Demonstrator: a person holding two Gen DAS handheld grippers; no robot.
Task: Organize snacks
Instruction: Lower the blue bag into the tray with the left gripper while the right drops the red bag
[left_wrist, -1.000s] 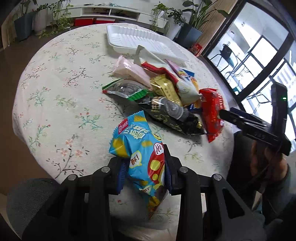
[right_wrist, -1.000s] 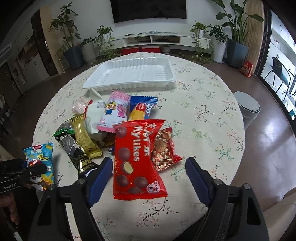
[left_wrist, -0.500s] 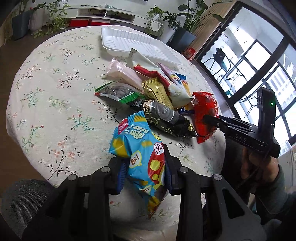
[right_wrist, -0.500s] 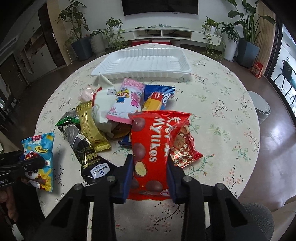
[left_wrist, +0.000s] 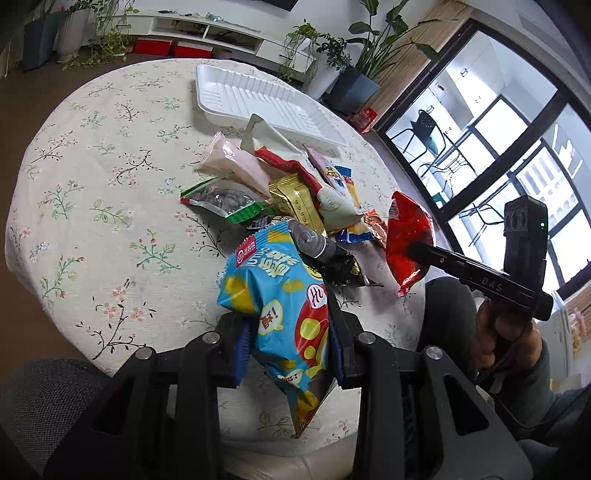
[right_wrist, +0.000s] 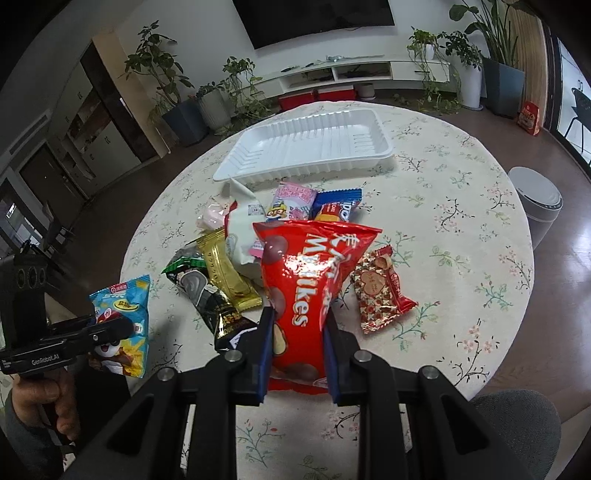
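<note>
My left gripper (left_wrist: 286, 338) is shut on a blue and yellow snack bag (left_wrist: 280, 295) and holds it above the table's near edge; it also shows in the right wrist view (right_wrist: 122, 317). My right gripper (right_wrist: 297, 332) is shut on a red Mylikes bag (right_wrist: 306, 280), lifted off the table; that bag also shows in the left wrist view (left_wrist: 406, 236). A pile of snack packets (right_wrist: 236, 254) lies in the middle of the round table. An empty white tray (right_wrist: 314, 147) stands behind the pile.
The table wears a floral cloth (right_wrist: 461, 206). A red patterned packet (right_wrist: 380, 288) lies to the right of the pile. A white bin (right_wrist: 539, 199) stands on the floor at the right. Grey chair backs (right_wrist: 517, 424) are near me.
My right gripper closed on the red Mylikes bag and lifted it off the table. My left gripper kept its hold on the blue bag and shifted slightly.
</note>
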